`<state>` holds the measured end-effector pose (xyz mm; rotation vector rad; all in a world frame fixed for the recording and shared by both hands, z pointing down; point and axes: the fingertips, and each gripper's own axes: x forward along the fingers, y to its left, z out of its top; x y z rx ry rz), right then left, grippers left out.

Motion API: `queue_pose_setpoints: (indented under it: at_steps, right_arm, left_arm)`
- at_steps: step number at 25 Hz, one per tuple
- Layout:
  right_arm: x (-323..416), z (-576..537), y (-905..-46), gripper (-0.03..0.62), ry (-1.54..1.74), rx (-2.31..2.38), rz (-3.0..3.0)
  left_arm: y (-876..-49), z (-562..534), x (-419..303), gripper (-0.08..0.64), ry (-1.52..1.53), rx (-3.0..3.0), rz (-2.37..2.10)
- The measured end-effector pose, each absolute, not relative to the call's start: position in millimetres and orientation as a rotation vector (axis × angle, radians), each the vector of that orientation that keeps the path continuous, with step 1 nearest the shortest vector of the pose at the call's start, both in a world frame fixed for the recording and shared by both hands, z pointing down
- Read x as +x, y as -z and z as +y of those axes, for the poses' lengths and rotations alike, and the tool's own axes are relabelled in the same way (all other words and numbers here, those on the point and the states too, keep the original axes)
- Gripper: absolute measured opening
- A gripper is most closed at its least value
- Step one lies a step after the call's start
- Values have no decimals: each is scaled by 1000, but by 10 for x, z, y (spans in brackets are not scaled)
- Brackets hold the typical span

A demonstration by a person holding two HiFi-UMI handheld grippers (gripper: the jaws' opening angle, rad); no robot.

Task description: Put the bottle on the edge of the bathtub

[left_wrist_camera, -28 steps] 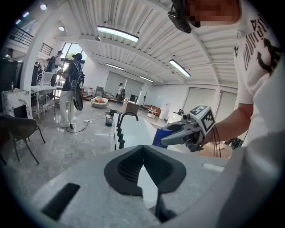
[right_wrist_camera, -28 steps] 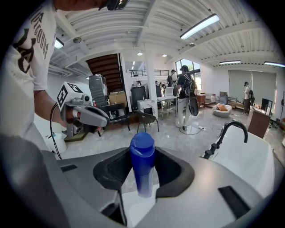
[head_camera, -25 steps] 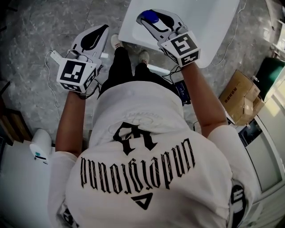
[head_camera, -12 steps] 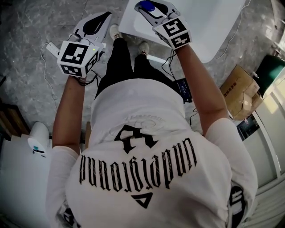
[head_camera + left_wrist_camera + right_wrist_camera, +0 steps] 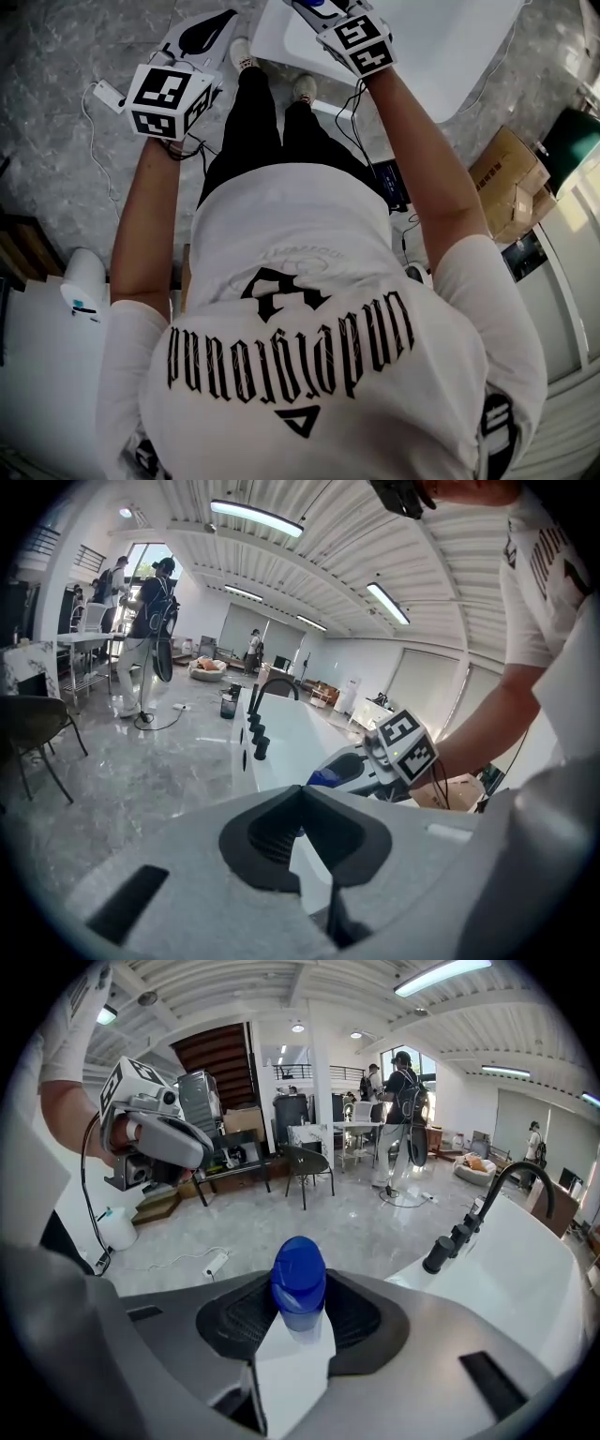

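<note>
1. Bottle (image 5: 298, 1283), white-bodied with a blue cap, is gripped by the right claw (image 5: 297, 1327). The pads press in from both sides just under the cap, so this claw is narrowed to the bottle's neck and not fully closed.
2. The right claw hangs above the near end of the bathtub (image 5: 530, 1269), close to its rim. No view shows the bottle's base, so I cannot tell whether it touches the rim. I judge it not yet set down.
3. The left claw (image 5: 302, 799) is outside the bathtub, over the floor (image 5: 56, 112) beside the same near end. Its tips meet and nothing is between them.
4. A black faucet (image 5: 511, 1180) and its knobs (image 5: 439, 1254) stand farther along the bathtub's rim, well apart from the bottle.
5. What could go wrong from here, as I judge it:
   - The rim looks smooth and rounded. A base landing partly off it, or tilted, could let the bottle slide into the bathtub or off onto the floor.
   - With the grip so high, the body may swing below the pads and meet the rim at an angle.
   - Opening the claw before the base rests flat would drop the bottle.
   - A pad catching the cap while pulling away could topple it.
   - The other claw is too far from the rim to steady anything.
</note>
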<state>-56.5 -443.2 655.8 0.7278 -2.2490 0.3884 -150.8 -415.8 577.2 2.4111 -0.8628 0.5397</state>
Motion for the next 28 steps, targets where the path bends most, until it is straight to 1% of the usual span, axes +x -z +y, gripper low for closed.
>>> queue_pose_setpoints:
  at_steps: [15, 28]
  right_arm:
    - [-539, -4440, -6946, 155, -369, 675, -2194]
    - [-613, -4431, -6915, 155, -350, 664, -2223]
  left_arm:
    - [-6033, -4045, -1401, 15, -574, 2371, -808]
    - [-6085, -3996, -1413, 15, -573, 2360, -796]
